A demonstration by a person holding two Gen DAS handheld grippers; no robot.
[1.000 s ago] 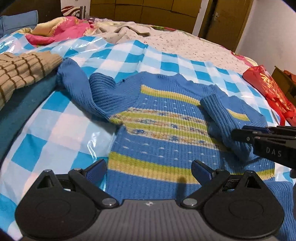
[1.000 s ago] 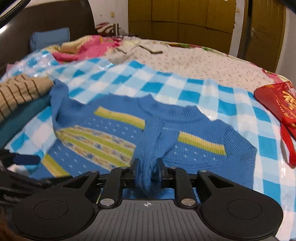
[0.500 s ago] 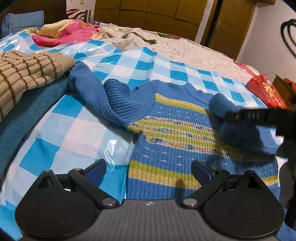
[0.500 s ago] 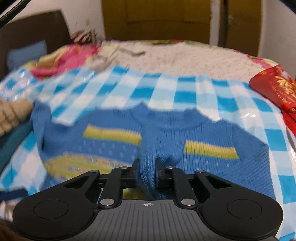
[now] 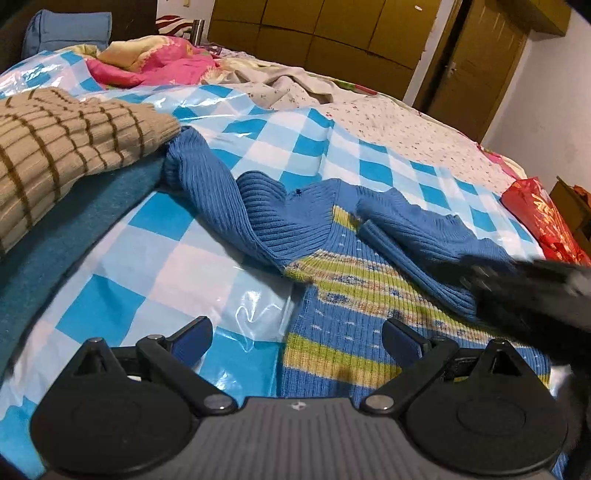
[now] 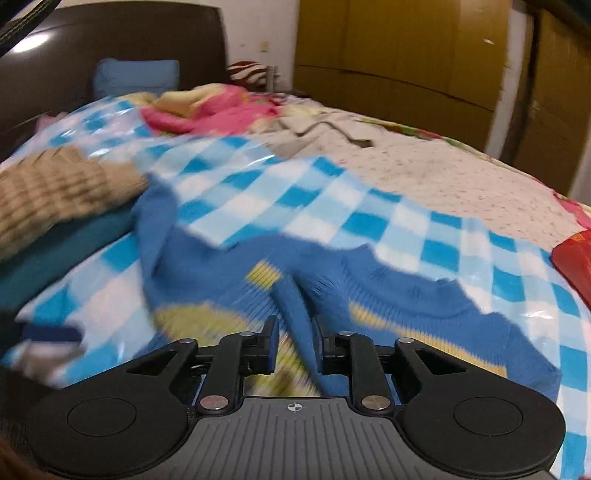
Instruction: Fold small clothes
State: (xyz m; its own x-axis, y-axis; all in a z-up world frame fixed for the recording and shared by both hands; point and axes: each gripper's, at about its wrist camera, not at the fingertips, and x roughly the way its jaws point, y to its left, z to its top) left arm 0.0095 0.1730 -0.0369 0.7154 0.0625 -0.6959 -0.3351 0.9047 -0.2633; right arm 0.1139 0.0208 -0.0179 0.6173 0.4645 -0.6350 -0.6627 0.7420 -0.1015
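Observation:
A small blue knit sweater (image 5: 332, 302) with yellow-green stripes lies flat on the blue-and-white checked plastic sheet (image 5: 155, 266). Its left sleeve (image 5: 207, 192) stretches toward the back left. Its right sleeve (image 5: 417, 236) is folded across the chest. My left gripper (image 5: 295, 336) is open and empty, low over the sweater's hem. My right gripper (image 6: 293, 345) has its jaws slightly apart around the right sleeve (image 6: 295, 314), which lies loosely between them; it shows as a blurred dark shape in the left wrist view (image 5: 524, 291).
A tan striped sweater (image 5: 62, 144) lies on a teal garment (image 5: 66, 236) at the left. Pink bedding (image 5: 155, 62) and a blue pillow (image 5: 66, 29) are at the back. A red bag (image 5: 543, 218) lies at the right. Wooden wardrobes stand behind.
My right gripper carried the right sleeve left across the chest, laid it down and parted its jaws. My left gripper shifted left and stayed open.

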